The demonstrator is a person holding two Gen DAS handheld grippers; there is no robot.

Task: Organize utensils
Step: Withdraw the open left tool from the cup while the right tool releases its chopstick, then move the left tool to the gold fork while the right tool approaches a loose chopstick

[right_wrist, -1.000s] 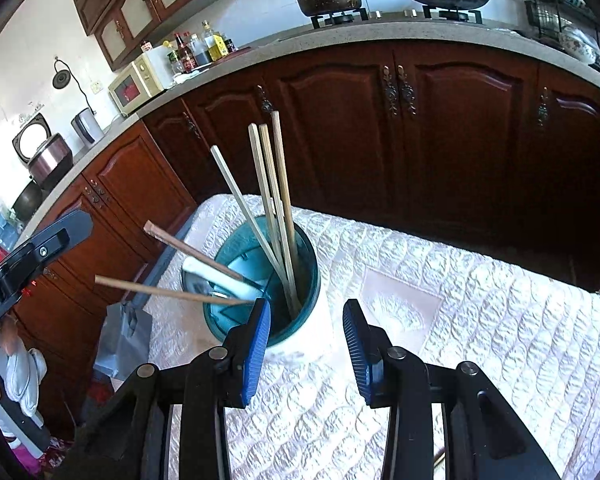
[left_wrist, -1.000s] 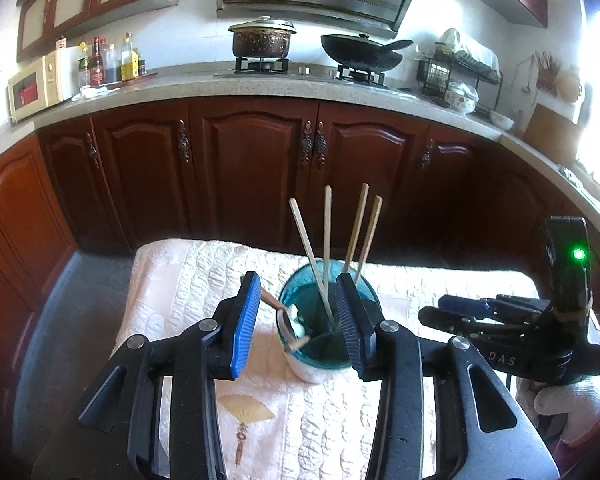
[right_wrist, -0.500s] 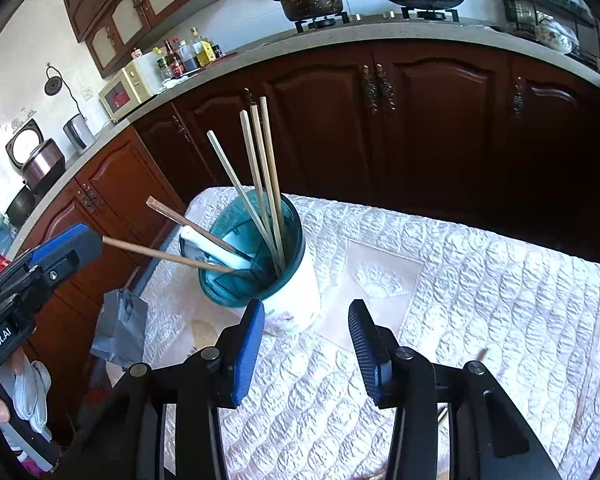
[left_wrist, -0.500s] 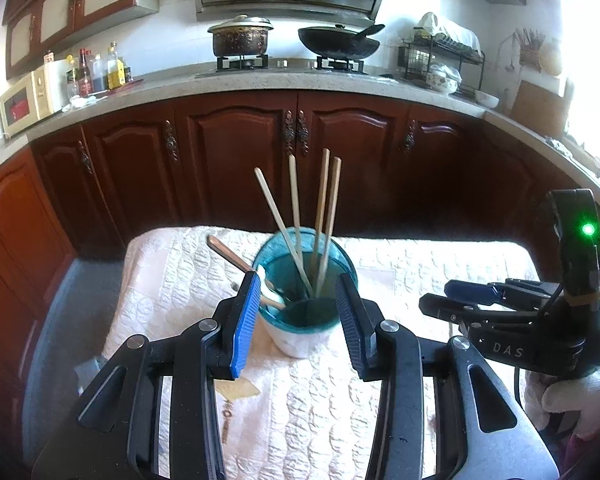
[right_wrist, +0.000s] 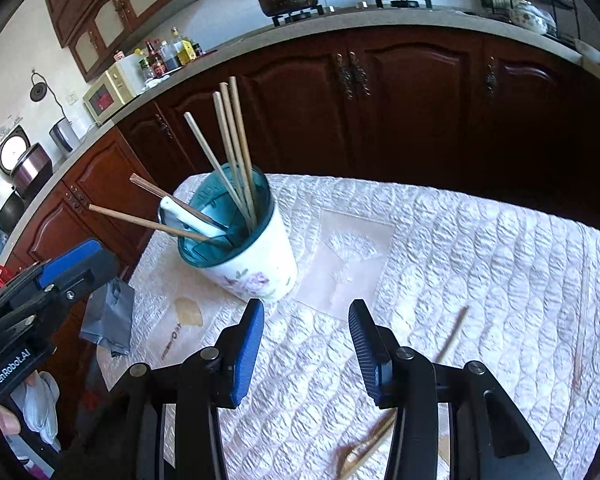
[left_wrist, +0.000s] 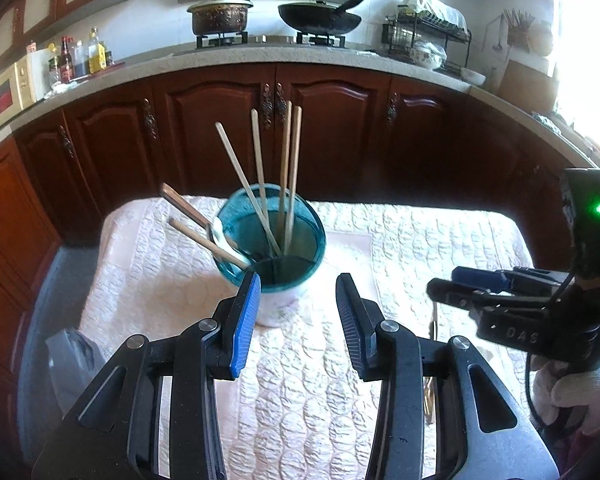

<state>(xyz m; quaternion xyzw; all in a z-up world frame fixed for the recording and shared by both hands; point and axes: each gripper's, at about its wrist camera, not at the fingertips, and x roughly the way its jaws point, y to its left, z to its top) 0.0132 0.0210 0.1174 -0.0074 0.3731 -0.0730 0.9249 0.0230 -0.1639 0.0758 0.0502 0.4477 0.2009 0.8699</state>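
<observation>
A white floral cup with a teal inside (left_wrist: 278, 256) (right_wrist: 256, 256) stands on the quilted table. It holds several chopsticks (left_wrist: 288, 176) (right_wrist: 232, 148), two wooden-handled utensils (left_wrist: 204, 236) (right_wrist: 148, 224) and a white spoon (right_wrist: 184, 216). My left gripper (left_wrist: 296, 312) is open and empty, just short of the cup. My right gripper (right_wrist: 306, 344) is open and empty, pulled back from the cup; it also shows in the left wrist view (left_wrist: 472, 284). A loose chopstick (right_wrist: 454, 334) and wooden utensils (right_wrist: 368, 446) lie on the cloth near my right gripper.
The quilted white cloth (right_wrist: 480, 264) covers the table. A grey bag (right_wrist: 108, 316) hangs at its left edge. Dark wood cabinets (left_wrist: 220, 132) and a counter with stove, pots and a microwave (left_wrist: 8, 92) run behind.
Both grippers have drawn back from the cup, which now sits farther away in both views. More of the cloth and the loose chopstick show near the right gripper.
</observation>
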